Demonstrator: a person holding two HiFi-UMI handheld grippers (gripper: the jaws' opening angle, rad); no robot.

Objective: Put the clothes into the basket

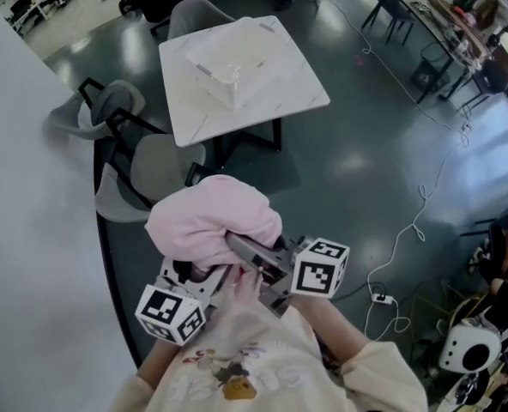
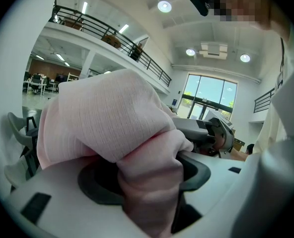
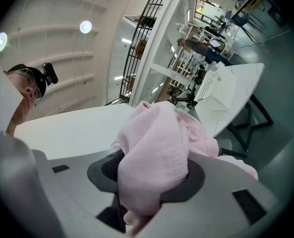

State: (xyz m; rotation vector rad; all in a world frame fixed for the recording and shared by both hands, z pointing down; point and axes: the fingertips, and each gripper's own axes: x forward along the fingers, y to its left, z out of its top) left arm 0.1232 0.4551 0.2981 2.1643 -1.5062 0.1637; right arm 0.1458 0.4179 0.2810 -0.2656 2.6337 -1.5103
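Note:
A pink garment [image 1: 211, 221] is bunched up in front of the person's chest, held between both grippers. My left gripper [image 1: 196, 270] is shut on its lower left fold; in the left gripper view the pink cloth [image 2: 137, 148] fills the jaws. My right gripper [image 1: 238, 247] is shut on the garment from the right, and the cloth [image 3: 157, 148] spills out over its jaws. The white basket [image 1: 230, 63] stands on the white square table [image 1: 293, 93] some way ahead, and it shows again in the right gripper view as a perforated basket [image 3: 217, 86].
Grey chairs [image 1: 155, 166] stand between the person and the table, next to a white curved wall [image 1: 31, 230] on the left. A cable and power strip [image 1: 381, 297] lie on the dark floor to the right. More desks [image 1: 447, 24] stand at the far right.

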